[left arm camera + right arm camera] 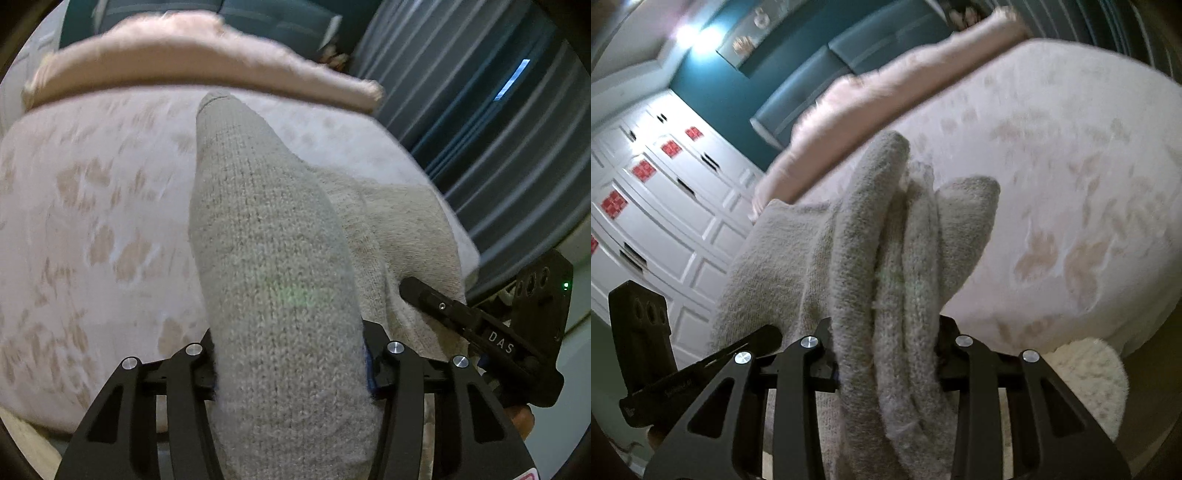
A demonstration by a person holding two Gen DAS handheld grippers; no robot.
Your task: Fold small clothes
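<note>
While both ends must stay level for a fold, the grey knitted sock (273, 258) hangs above the bed (92, 221) | left gripper (291, 369) jaws clamped on 1 end | right gripper (886, 365) jaws clamped on bunched layers, so nothing slips.

Both wrist views look close along their tools, sharing the bed (92, 221).

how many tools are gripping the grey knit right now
2. The left tool is shut on one part of the knit; the right tool pinches bunched folds of it. None looks hidden.
</note>
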